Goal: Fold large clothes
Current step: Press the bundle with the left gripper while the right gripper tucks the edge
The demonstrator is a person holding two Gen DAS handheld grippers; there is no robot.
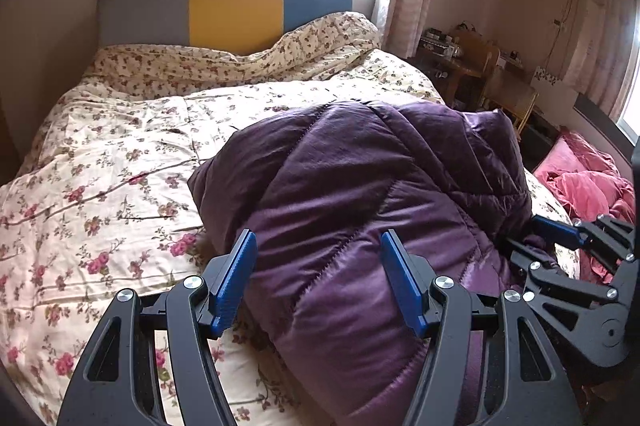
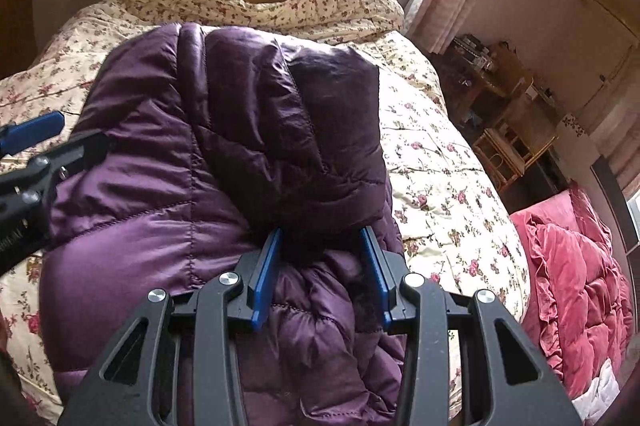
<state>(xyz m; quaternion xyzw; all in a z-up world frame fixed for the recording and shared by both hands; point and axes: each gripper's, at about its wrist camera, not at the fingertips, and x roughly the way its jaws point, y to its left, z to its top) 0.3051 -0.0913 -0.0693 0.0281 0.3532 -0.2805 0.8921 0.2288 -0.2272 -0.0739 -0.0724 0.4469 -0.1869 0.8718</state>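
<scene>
Jacket: the purple quilted down jacket [image 2: 208,153] lies bunched in a mound on the near part of the bed, toward its right side, one padded part folded over on top.
Handling: I judge it light, puffy and springy, with a shiny shell that looks slippery; folds will likely spring back unless pressed flat.
Where to hold: a thick seam or hem edge seems best, with plenty of fabric pinched so it cannot slide out.
My right gripper [image 2: 325,278]: its blue pads sit on either side of a dark bunched ridge of the jacket and appear to pinch it.
My left gripper [image 1: 320,282]: its jaws stand apart over the jacket's near left flank, nothing pressed between them.
Edges: the jacket's left edge rests on the floral quilt [image 1: 104,161]; its right side lies near the bed's right edge.
Open room: there is wide free quilt to the left and toward the headboard [image 1: 236,5].
Hazards: a pink bedding heap [image 2: 568,282] lies off the right side, with wooden furniture [image 2: 508,145] beyond it.
</scene>
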